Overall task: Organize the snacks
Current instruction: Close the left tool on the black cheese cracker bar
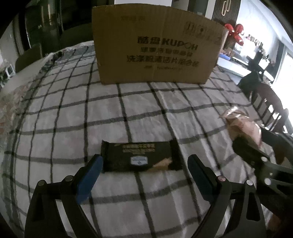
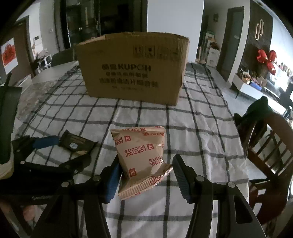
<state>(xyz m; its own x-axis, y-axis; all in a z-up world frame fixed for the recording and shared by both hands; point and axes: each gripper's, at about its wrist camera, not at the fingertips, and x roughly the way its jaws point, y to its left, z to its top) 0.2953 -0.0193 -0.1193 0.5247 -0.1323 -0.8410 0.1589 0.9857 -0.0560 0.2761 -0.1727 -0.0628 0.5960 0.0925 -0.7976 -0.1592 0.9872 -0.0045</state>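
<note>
two snacks are out on the counter (image 2: 201,142), short of the cardboard box (image 2: 131,73) standing toward its far edge, so the sorting looks barely begun. the left hand-held gripper (image 1: 144,164) is spread wide, empty, around the near side of the dark wafer pack (image 1: 140,155). the right hand-held gripper (image 2: 146,175) is half open around the biscuit bag (image 2: 141,155), left pad touching, right pad apart; not gripped. both likely go in the box.

room: dim | wooden chair (image 2: 271,146) | bright window (image 1: 287,60) | white wall (image 2: 174,14)
</note>
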